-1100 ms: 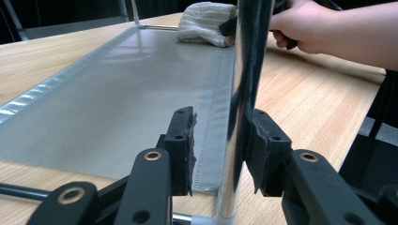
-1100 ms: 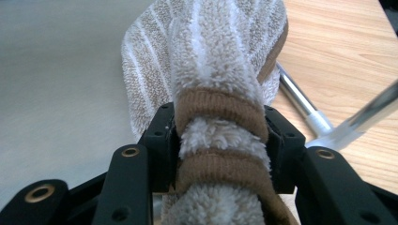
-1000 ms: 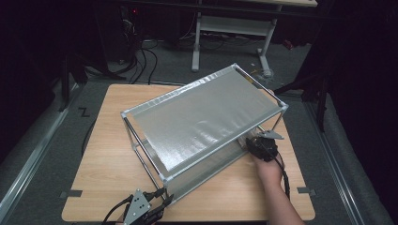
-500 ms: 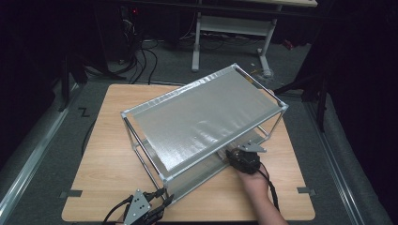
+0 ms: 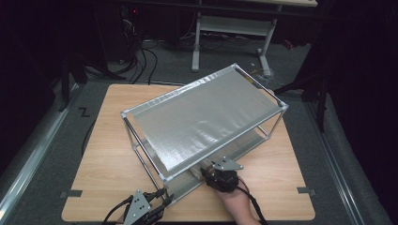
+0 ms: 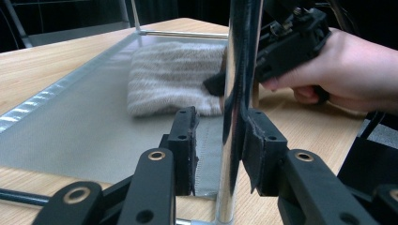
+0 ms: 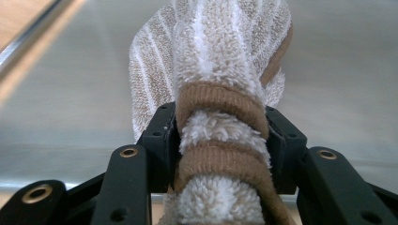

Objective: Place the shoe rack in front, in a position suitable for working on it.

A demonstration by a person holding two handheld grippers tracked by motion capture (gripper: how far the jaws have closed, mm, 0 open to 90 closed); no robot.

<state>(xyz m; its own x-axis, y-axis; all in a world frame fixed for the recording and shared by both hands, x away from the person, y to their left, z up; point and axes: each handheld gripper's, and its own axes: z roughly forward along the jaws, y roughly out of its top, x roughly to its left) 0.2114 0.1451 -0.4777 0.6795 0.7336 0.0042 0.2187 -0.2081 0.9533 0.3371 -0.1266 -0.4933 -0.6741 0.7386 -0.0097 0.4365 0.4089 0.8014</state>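
A metal rack (image 5: 129,133) with silver fabric shelves stands slantwise on the wooden table (image 5: 108,164). At the rack's near corner my left gripper (image 5: 162,199) (image 6: 220,126) has the chrome corner post (image 6: 234,70) between its jaws. The right pad lies against the post and a gap shows at the left pad; the jaws have just been closing a little. My right gripper (image 5: 204,171) (image 7: 220,122) is shut on a folded beige and white striped towel (image 7: 220,56) (image 6: 164,79). That towel rests on the lower shelf (image 6: 70,126).
The top shelf (image 5: 206,117) hangs over the lower one, so the right gripper reaches in from the rack's near long side. Bare table lies left of the rack and along the near edge. Dark floor, cables and a white desk frame (image 5: 197,42) lie beyond.
My right hand has slid left along the rack's near long side, from its right corner toward the near corner, with the towel. The left gripper has stayed put.
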